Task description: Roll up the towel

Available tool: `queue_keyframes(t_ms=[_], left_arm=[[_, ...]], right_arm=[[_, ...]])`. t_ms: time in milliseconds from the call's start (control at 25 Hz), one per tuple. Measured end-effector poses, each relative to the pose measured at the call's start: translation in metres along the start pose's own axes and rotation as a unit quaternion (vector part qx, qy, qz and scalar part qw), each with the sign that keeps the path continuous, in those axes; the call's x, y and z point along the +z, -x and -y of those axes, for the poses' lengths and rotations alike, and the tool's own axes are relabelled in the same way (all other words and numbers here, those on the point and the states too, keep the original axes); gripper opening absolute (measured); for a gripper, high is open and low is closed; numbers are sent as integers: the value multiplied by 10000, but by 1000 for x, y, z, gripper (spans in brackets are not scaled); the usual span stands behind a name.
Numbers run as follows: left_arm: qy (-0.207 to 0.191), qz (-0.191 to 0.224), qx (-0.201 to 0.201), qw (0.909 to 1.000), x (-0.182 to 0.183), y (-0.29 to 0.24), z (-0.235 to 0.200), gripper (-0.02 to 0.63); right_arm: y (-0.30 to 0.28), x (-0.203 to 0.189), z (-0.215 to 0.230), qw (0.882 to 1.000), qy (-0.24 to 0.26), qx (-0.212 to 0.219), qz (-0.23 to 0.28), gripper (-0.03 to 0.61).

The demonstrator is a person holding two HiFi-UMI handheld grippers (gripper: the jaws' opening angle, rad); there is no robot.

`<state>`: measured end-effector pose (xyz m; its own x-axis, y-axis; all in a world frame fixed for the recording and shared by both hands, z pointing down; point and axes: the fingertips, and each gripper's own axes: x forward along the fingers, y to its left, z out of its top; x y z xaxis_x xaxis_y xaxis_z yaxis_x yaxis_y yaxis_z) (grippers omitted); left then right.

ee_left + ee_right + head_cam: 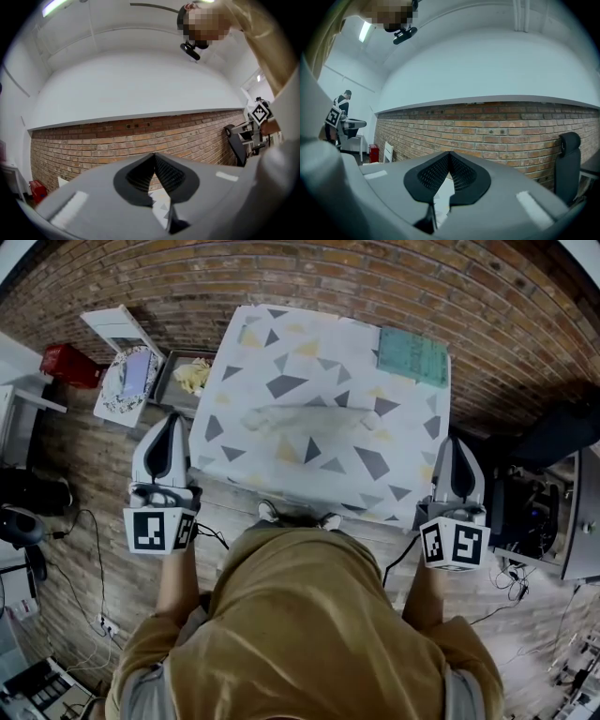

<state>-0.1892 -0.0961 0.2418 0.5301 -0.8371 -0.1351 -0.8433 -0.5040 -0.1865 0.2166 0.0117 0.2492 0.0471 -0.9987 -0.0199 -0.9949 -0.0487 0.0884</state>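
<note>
Across the middle of the worktop (281, 362) lies the towel (302, 418), its long axis running left to right. It sits ahead of both grippers and between them. Left gripper (172, 420) and right gripper (451, 442) hover by the near corners, jaws clenched on nothing — neither looks clearly nearer.

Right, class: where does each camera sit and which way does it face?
Head view: on the person's head, looking steeply down at table and towel; arms, left claw, right claw show.
Left gripper view: on the left claw, facing the brick wall; its shut jaws show.
Right gripper view: on the right claw, facing it too; shut jaws.
Shared: that wall, both gripper views.
</note>
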Motion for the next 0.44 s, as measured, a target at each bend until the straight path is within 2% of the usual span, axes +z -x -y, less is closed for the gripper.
queue_keyframes(t_ms=[440], left_arm=[[47,10,-102,9999,-3,-11,10,61]], right_arm=[[0,-3,3,10000,52,-5,-54,3]])
